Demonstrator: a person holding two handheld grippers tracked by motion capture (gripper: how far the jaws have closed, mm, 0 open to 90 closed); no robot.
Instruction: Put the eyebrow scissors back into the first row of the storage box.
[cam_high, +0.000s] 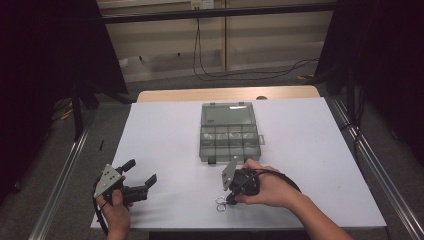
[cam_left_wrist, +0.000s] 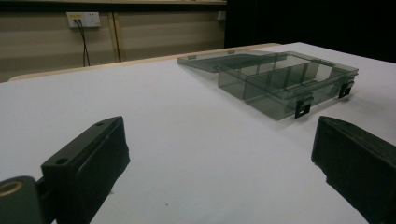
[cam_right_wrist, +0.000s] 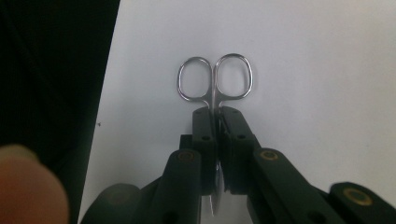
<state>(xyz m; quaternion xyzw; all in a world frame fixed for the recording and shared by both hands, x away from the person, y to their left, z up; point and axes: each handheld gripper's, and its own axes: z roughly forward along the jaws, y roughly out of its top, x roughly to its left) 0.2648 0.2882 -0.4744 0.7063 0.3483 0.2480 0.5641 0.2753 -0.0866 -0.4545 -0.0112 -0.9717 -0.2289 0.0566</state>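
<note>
Left hand-held gripper (cam_high: 142, 176): held low at the near left, gripped from below by the left hand (cam_high: 116, 206), which enters from the bottom edge. Its body lies roughly level, jaws pointing away and to the right. In the left gripper view both black jaws stand wide apart with nothing between them.

Right hand-held gripper (cam_high: 226, 200): held by the right hand (cam_high: 267, 189), forearm entering from the lower right. The hand wraps the body from the right side; the jaws point towards the near edge of the surface. In the right gripper view the jaws are brought together, pads pressing on a thin metal piece between them.
</note>
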